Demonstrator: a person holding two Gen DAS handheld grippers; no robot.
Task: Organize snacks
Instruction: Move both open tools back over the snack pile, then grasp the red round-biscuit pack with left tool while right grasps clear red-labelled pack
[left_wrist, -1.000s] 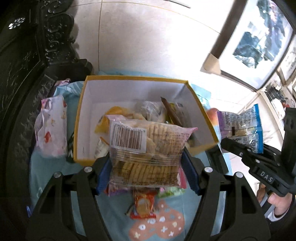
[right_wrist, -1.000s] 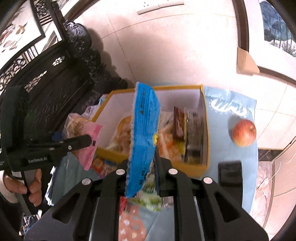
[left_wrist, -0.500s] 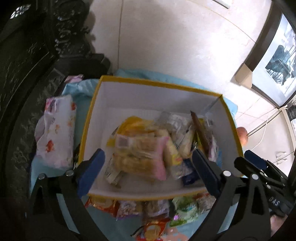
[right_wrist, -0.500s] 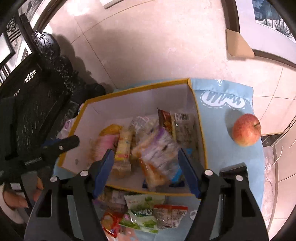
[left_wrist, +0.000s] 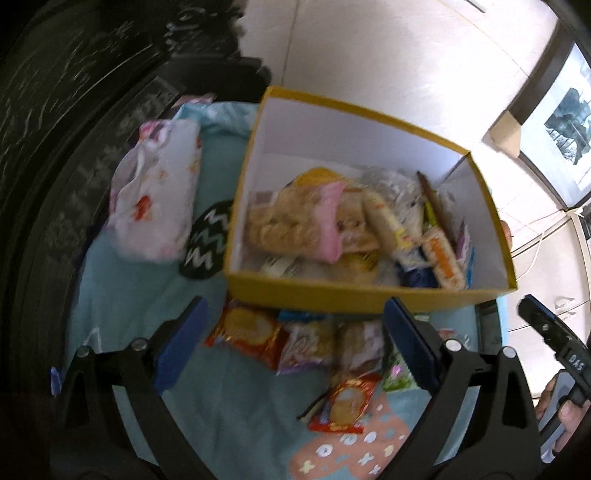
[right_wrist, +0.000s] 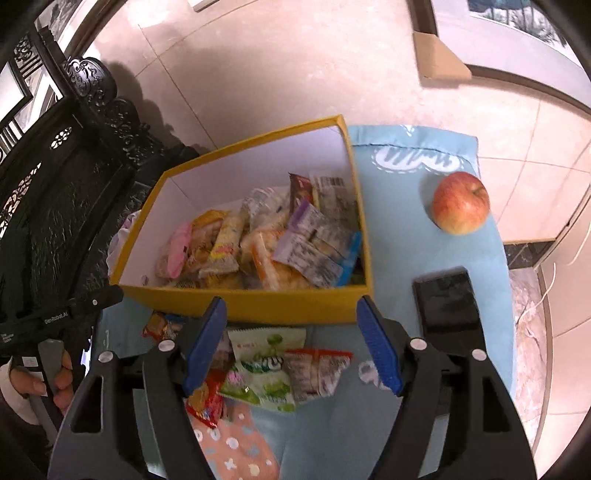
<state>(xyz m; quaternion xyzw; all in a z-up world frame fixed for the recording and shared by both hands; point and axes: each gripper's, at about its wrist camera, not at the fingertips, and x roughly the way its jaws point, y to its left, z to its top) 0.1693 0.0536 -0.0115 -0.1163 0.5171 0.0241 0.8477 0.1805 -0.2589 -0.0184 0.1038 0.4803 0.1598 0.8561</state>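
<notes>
Where a light blue cloth (left_wrist: 147, 295) covers the table, seen from two wrist cameras tilted steeply down, with a yellow box (left_wrist: 354, 295) as the landmark throughout. Far left of the box: dark carved furniture (left_wrist: 55, 129), then a white printed pouch (left_wrist: 155, 206) lying on the cloth, then a black patch with white zigzags (left_wrist: 207, 240) touching the box's left wall. Inside the box, white-walled and open-topped: a loose heap of snack packets, among them a cookie packet with pink ends (left_wrist: 295, 229) at the left of the heap and a purple-and-blue packet (right_wrist: 314, 251) lying flat on top toward the right. Just in front of the box's near wall, on the cloth: more packets waiting, including a red-and-gold one (left_wrist: 247, 332), a second red one (left_wrist: 347, 402) nearer the camera, a green-and-white one (right_wrist: 266, 365) and a clear one with red trim (right_wrist: 317, 369). Left gripper (left_wrist: 295, 347) spread wide above these loose packets, blue pads apart, nothing between them. Right gripper (right_wrist: 291, 347) likewise above the loose packets in front of the box, jaws opening, pinching nothing. Right of the box on the cloth: a black phone (right_wrist: 447, 306) lying flat, and beyond it, well apart from the box, a red-yellow apple (right_wrist: 460, 206). Behind the box: pale floor tiles (right_wrist: 258, 74). At each view's edge, a hand (right_wrist: 44, 384) gripping the other tool's handle.
</notes>
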